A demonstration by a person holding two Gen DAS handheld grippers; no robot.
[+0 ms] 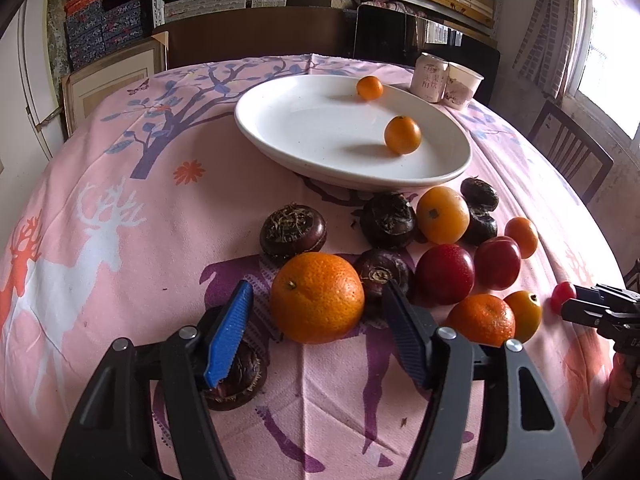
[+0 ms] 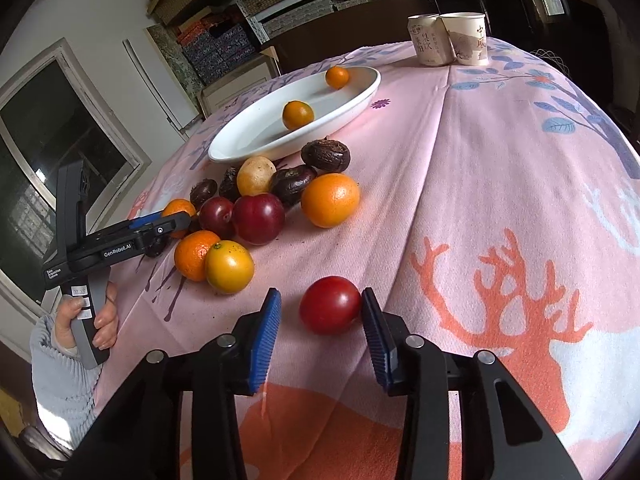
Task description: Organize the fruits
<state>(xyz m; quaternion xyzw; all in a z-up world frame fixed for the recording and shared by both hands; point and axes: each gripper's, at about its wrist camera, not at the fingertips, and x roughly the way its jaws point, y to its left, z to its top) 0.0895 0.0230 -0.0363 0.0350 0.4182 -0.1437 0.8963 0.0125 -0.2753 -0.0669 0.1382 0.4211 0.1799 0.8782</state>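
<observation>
Near the white plate (image 1: 280, 136), the left gripper (image 1: 316, 312) reaches low with fingers apart around a large orange (image 1: 317, 297). The right gripper (image 2: 320, 312), fingers spread, brackets a red plum (image 2: 330, 305) lying well short of the plate.

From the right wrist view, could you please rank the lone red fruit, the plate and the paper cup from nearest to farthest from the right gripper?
1. Red fruit: between the right gripper's open jaws.
2. White plate: beyond the fruit pile, left.
3. Paper cup: far table edge, right.
</observation>
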